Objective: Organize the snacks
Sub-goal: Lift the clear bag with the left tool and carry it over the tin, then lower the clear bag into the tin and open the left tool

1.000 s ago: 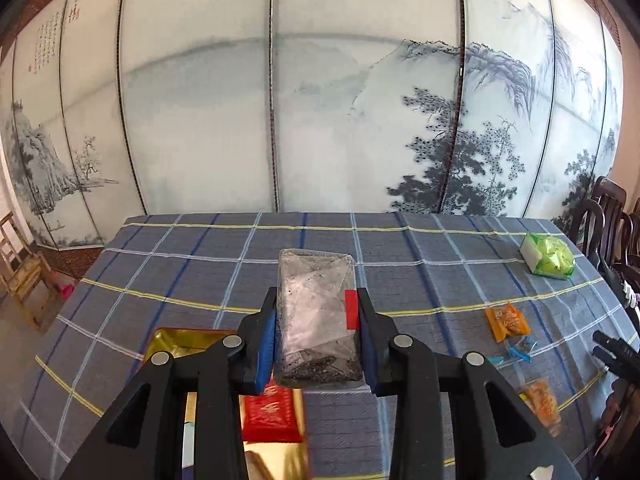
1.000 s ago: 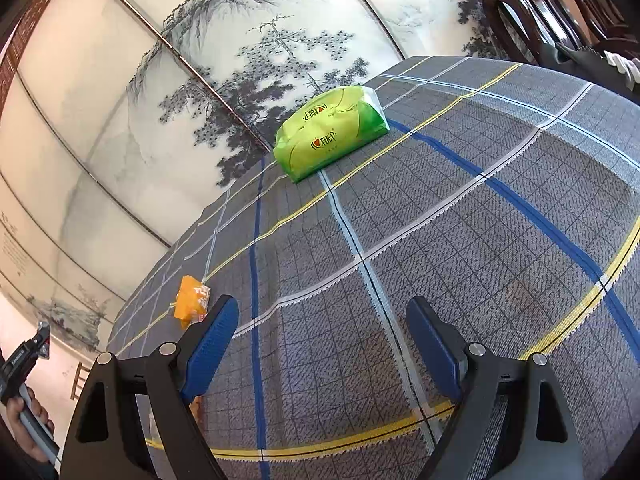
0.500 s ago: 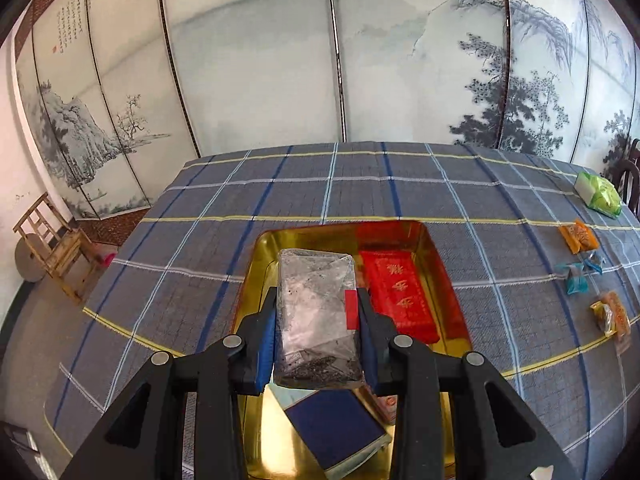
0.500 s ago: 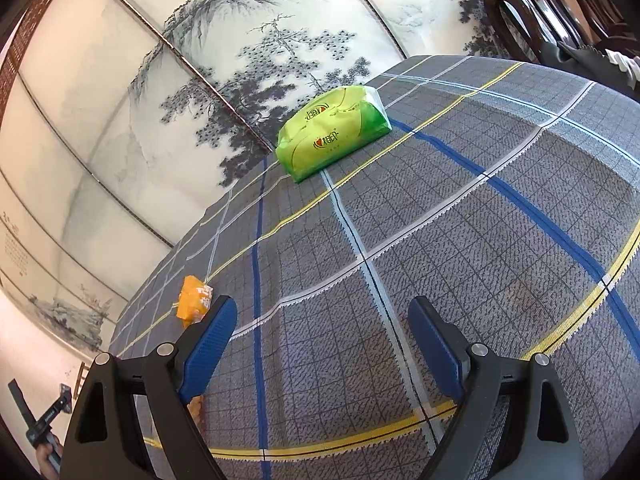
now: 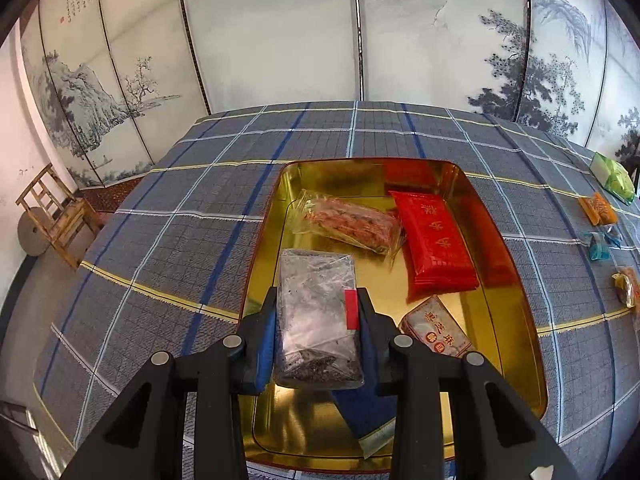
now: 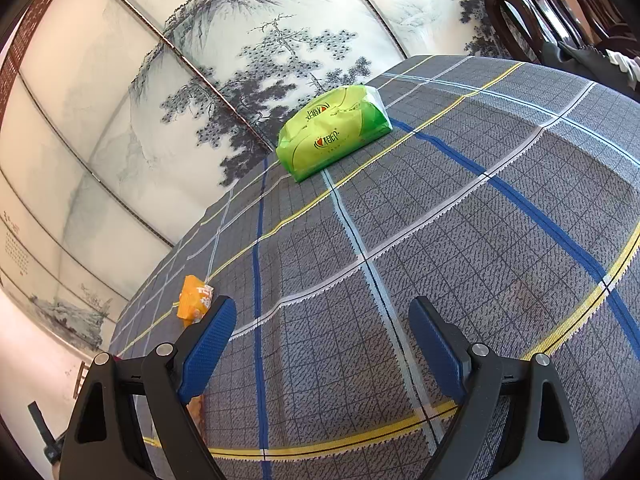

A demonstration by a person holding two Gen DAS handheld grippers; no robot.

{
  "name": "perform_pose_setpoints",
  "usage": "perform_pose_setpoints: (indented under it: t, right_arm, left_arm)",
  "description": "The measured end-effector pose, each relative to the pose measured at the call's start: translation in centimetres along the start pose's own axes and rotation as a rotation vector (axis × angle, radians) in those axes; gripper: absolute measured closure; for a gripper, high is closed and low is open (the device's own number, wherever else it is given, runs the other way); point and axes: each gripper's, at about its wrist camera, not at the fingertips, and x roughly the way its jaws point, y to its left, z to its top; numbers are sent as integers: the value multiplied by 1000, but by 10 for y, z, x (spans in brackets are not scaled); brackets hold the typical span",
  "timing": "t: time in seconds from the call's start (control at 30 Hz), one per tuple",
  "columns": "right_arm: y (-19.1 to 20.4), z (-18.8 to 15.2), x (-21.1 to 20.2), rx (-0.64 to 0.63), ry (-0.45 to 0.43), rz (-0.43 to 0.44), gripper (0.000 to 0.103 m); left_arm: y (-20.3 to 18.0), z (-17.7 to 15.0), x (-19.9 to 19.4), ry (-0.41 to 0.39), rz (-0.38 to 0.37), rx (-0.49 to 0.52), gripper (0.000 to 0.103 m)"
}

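My left gripper (image 5: pixel 318 320) is shut on a clear packet of dark snacks (image 5: pixel 316 312) with a red label, held above the near part of a gold tray (image 5: pixel 516 280). In the tray lie a clear bag of reddish snacks (image 5: pixel 352 222), a red packet (image 5: pixel 438 246), a brown printed packet (image 5: pixel 434 332) and a dark blue packet (image 5: pixel 366 410) partly hidden under the held one. My right gripper (image 6: pixel 320 334) stands open over bare tablecloth with nothing between its fingers. An orange snack packet (image 6: pixel 194 298) lies just beyond its left finger.
A green tissue pack (image 6: pixel 334 130) sits farther back on the plaid tablecloth (image 6: pixel 480 240). Orange (image 5: pixel 598 208), blue (image 5: pixel 599 242) and another small packet (image 5: pixel 626 286) lie right of the tray. Painted screens back the table; dark chairs (image 6: pixel 532 20) stand at right, a wooden chair (image 5: pixel 56 216) at left.
The left gripper with its clear packet has swung left and sunk over the gold tray, which now fills the view. The right gripper has stayed put.
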Motion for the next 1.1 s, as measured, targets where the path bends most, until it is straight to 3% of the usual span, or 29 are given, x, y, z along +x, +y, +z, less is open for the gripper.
perform_pose_setpoints:
  t: [0.17,0.33,0.57,0.73,1.1]
  right_arm:
    - [0,0,0,0,0,0,15]
    - [0,0,0,-2,1,1,14]
    - [1,0,0,-1,0,1,14]
    - [0,0,0,-2,0,1,13]
    - [-1,-1,0,-1,0,1,13]
  left_arm:
    - [2,6,0,1,1,-3,72]
    - [-7,35,10,4,-21,-1,72]
    - [-20,69,37,40,14,-8,72]
    - [-28,72,51,59,60,12,72]
    - [-25,67,72,115,88,11,72]
